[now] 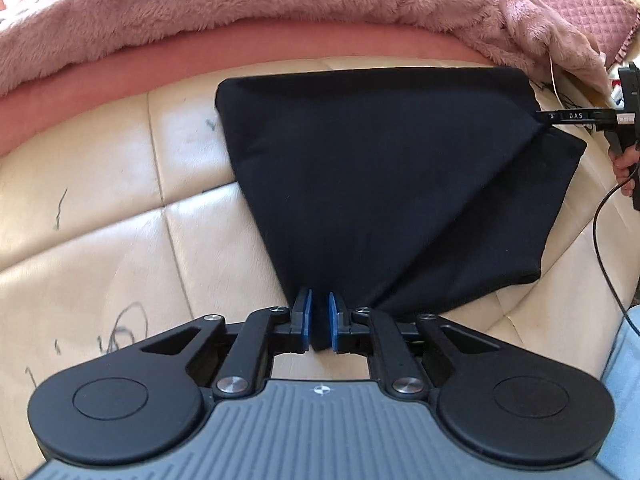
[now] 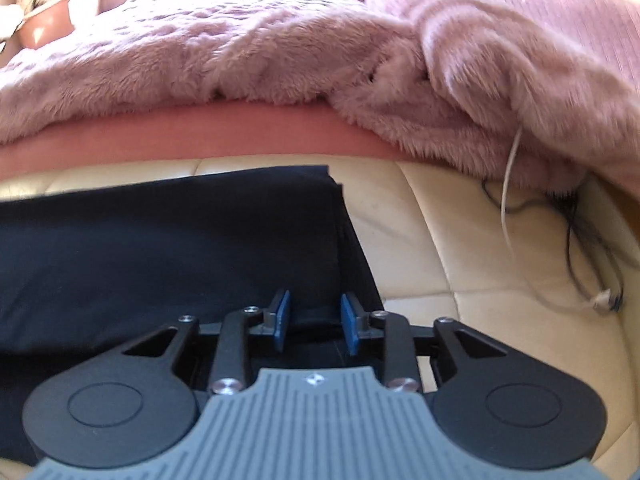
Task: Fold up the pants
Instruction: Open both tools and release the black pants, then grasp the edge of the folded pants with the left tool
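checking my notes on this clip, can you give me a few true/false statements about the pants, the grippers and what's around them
1. The pants are black. True.
2. The left gripper is shut on a bunched edge of the pants. True.
3. The right gripper is clamped tight on the fabric. False: its blue pads stand apart, with dark fabric loose between them.
4. The pants lie on a wooden floor. False: they lie on a cream quilted leather surface.
5. A fluffy pink blanket lies beyond the pants. True.
6. The cream surface is spotless. False: dark pen scribbles mark it.
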The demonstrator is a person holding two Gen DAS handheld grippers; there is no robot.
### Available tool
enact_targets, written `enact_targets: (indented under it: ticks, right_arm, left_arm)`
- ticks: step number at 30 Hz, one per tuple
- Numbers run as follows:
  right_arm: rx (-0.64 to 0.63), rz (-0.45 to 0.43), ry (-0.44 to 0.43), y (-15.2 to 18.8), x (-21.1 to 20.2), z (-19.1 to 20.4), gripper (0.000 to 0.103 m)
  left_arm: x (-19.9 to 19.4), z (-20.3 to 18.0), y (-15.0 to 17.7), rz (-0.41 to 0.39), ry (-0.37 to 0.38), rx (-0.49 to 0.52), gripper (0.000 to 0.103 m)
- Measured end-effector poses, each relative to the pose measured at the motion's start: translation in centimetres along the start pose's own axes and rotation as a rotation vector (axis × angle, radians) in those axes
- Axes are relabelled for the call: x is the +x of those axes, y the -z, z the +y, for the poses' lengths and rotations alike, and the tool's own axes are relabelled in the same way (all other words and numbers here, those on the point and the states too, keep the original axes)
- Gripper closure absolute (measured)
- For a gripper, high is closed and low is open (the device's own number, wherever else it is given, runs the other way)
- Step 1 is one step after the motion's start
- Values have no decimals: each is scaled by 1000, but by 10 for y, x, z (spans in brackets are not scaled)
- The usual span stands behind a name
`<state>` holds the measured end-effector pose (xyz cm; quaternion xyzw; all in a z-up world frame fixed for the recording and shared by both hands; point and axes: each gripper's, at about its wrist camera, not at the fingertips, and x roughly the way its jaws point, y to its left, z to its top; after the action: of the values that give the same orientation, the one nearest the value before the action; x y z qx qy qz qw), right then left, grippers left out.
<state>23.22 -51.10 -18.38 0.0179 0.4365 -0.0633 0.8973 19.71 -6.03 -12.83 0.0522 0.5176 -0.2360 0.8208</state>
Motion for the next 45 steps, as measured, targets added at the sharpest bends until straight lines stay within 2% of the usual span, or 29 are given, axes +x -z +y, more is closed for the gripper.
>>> enact_targets:
  ticks: [3, 5, 6, 7, 11, 12, 13, 17, 20, 22, 25, 29, 31, 34, 37, 41, 42, 45]
  right_arm:
    - [-4, 2, 7, 1, 1, 5, 79]
    - [-9, 14, 20, -3, -1, 8, 79]
    - [-6, 14, 23, -6, -4, 8, 79]
    - [5, 9, 24, -6, -8, 6, 78]
    - [97, -34, -22, -2, -30, -7, 73]
    - [107, -44, -42, 0, -36, -7, 73]
    - [103, -55, -52, 3, -41, -5, 73]
    - [70, -92, -89, 11, -51, 15, 73]
    - [49, -128, -73, 17, -49, 31, 74]
    - [53, -121, -65, 21, -42, 37, 74]
    - [67, -56, -63, 29, -25, 42, 74]
    - [68, -77, -64, 37, -23, 41, 74]
    - [72, -70, -62, 37, -22, 39, 74]
    - [32, -63, -41, 36, -23, 45, 74]
    - [40, -59, -42, 33, -22, 43, 74]
    - [48, -62, -44, 32, -23, 42, 74]
    - [49, -60, -43, 32, -23, 43, 74]
    - [42, -52, -42, 30, -23, 43, 74]
  left_arm:
    - [-7, -2, -2, 39, -4, 41, 91]
    - [-15, 3, -5, 3, -10, 33, 90]
    - [-17, 9, -7, -29, -9, -4, 89]
    - [-19, 18, -11, -59, -4, -57, 81]
    - [-13, 52, -36, -171, 11, -274, 67]
    - [-10, 58, -43, -199, 17, -311, 56]
    - [-7, 63, -49, -218, 30, -341, 51]
    - [15, 73, -78, -234, 8, -378, 51]
    - [35, 77, -92, -209, -62, -351, 51]
    - [44, 80, -97, -204, -87, -331, 51]
    - [50, 79, -98, -214, -124, -288, 52]
    - [58, 80, -102, -235, -168, -233, 49]
    - [55, 82, -102, -250, -173, -265, 50]
    - [41, 92, -97, -271, -169, -403, 53]
    - [24, 103, -83, -274, -65, -522, 53]
    - [19, 112, -57, -220, 152, -695, 51]
    - [21, 112, -50, -204, 187, -721, 51]
    - [26, 107, -38, -168, 226, -739, 51]
